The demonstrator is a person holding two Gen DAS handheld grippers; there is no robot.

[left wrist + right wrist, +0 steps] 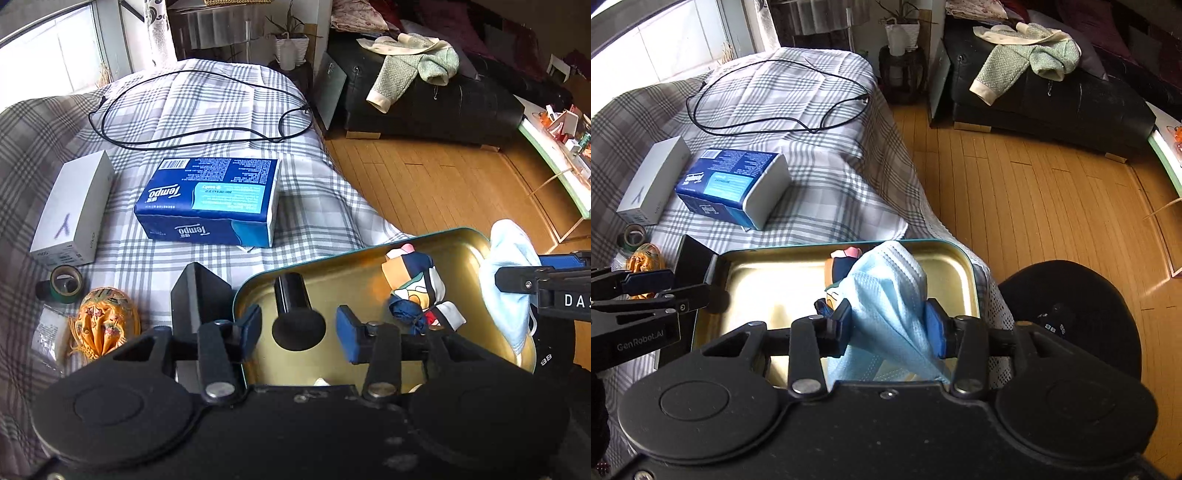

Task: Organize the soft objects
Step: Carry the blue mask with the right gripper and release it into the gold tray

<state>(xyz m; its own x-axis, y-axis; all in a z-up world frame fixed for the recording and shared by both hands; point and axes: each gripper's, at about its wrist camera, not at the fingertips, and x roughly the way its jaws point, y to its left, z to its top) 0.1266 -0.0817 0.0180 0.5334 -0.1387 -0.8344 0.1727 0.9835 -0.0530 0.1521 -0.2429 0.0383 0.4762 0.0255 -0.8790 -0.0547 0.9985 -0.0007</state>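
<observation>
A gold tin [354, 280] [764, 280] with a teal rim lies at the bed's near edge. A patterned cloth piece [417, 288] [836, 271] lies in it. My left gripper [299, 330] [665, 288] hangs open over the tin's left end, its pads touching nothing. Beneath it a dark round-ended shape [295, 314] shows on the tin floor; whether it is an object or a reflection I cannot tell. My right gripper [888, 325] [517, 280] is shut on a pale blue face mask [886, 288] [509, 254] over the tin's right part. An orange embroidered pouch [105, 321] [642, 260] lies left of the tin.
On the checked bedcover [221, 110] lie a blue tissue pack [210, 199], a white box [74, 206], a tape roll [66, 284], a black cable [199, 140] and a black box [199, 295] against the tin. Wooden floor [1034, 203] and a black sofa [1052, 107] lie to the right.
</observation>
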